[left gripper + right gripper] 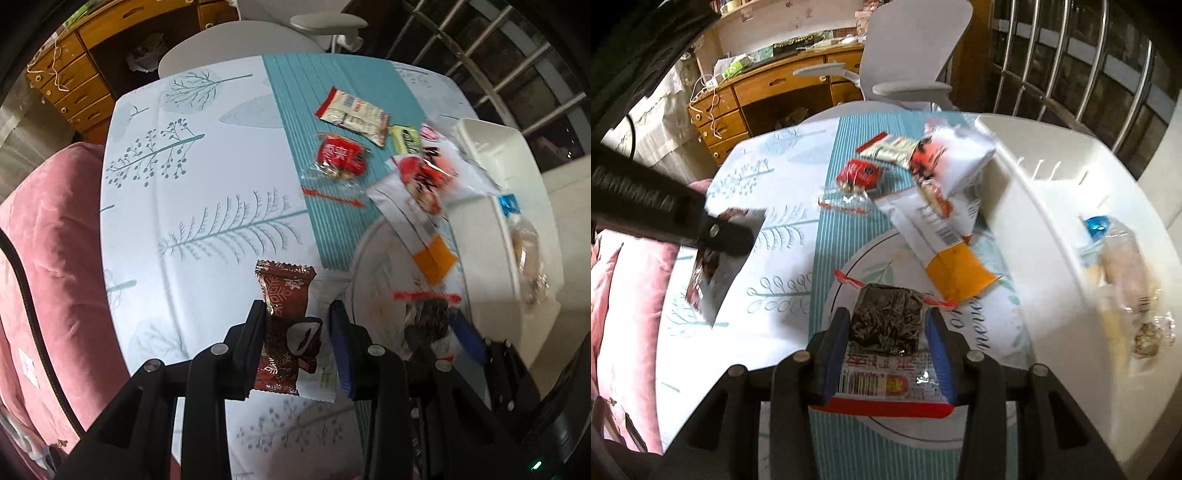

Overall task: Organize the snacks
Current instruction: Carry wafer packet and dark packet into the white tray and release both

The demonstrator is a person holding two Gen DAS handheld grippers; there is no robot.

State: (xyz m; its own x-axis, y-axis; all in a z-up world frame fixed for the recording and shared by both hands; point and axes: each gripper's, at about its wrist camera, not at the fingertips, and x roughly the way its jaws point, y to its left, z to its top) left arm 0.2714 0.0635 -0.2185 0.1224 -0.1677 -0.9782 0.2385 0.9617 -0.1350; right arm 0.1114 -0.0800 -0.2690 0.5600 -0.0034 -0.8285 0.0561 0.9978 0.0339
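Observation:
My left gripper [297,314] is shut on a brown snowflake-print snack packet [282,325] and holds it above the table; it also shows in the right wrist view [713,266]. My right gripper [888,321] is shut on a clear red-edged packet with a dark block inside [886,325], above the round plate [990,332]. That packet shows in the left wrist view [428,317]. A white bin [1052,206] at the right holds a clear bagged snack [1126,280]. A long white-and-orange packet [942,229] lies across the plate's far rim.
A red packet [341,155] and a white-and-red packet [352,114] lie on the teal table runner [325,92]. A small green packet [406,138] lies beside them. A pink cushion [48,266] is at the left, a grey chair [908,55] behind the table.

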